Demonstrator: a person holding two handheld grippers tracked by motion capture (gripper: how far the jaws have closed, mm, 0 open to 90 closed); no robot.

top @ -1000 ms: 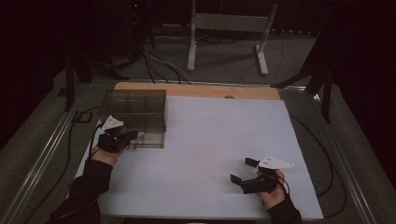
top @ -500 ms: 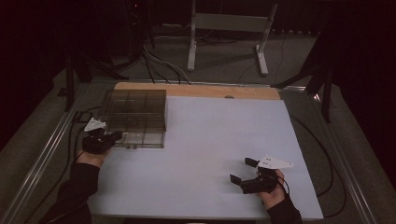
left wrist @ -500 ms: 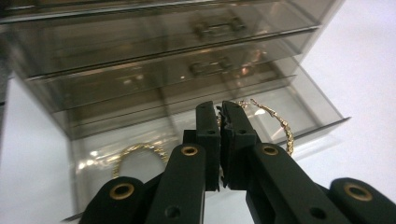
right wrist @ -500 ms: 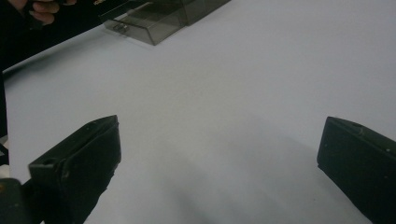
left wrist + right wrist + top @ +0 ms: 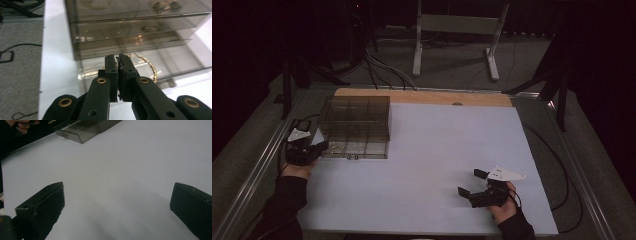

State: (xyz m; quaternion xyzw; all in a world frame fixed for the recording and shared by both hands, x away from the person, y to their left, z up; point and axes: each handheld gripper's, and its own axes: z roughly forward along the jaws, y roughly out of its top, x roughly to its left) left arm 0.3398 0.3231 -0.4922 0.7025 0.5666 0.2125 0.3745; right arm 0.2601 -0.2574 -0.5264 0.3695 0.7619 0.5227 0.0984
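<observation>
Dark room and grey floor with cables surround a table covered by a white sheet. At its far left part stands a smoky transparent drawer box, with the lowest drawer pulled out toward the person.

From the high view, the left gripper is just at the left front corner of the box, but what it holds is too small and dark to tell there. The left gripper view makes it clear: the two black jaws are pressed together on one end of a thin gold chain, and the rest of the chain hangs in a curve to the right, above the open drawer. Small objects in the upper drawers are blurred behind the tinted walls, so I cannot name them.

The right gripper rests near the front right part of the sheet, well apart from the box. Its jaws stand wide apart with nothing between them, and the right gripper view shows bare white sheet between them. Far in that view, at the top, the box is cut off by the edge, and the person's left hand is partly visible beside it.
</observation>
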